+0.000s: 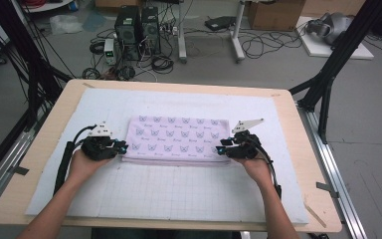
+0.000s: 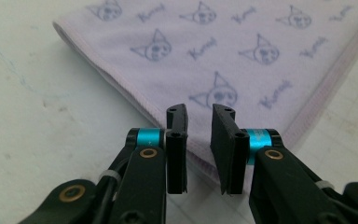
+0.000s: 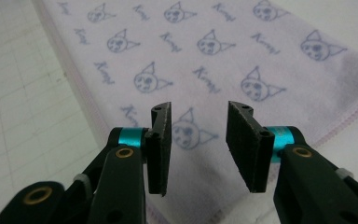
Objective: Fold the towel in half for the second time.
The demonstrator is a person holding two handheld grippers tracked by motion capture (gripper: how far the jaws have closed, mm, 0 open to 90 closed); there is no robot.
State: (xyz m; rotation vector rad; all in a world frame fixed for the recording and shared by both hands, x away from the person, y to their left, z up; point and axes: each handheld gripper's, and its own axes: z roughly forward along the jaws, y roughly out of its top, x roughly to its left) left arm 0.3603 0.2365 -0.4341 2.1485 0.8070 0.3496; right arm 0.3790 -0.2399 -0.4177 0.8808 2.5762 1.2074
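A folded lilac cloth [image 1: 176,137] printed with small cat faces lies flat in the middle of the white mat. My left gripper [image 1: 124,147] sits low at the cloth's near left corner. Its jaws [image 2: 199,112] stand a narrow gap apart above the hem of the cloth [image 2: 223,60], pressing on nothing. At the cloth's near right corner is my right gripper [image 1: 219,149]. Its jaws [image 3: 199,109] are held wider, open over the printed cloth [image 3: 200,56] close to the corner edge, with nothing between the pads.
The white gridded mat [image 1: 169,191] covers a wooden table [image 1: 308,149]. Black frame posts [image 1: 328,69] rise at both far sides. Computer towers [image 1: 137,30] and cables lie on the floor beyond the far edge.
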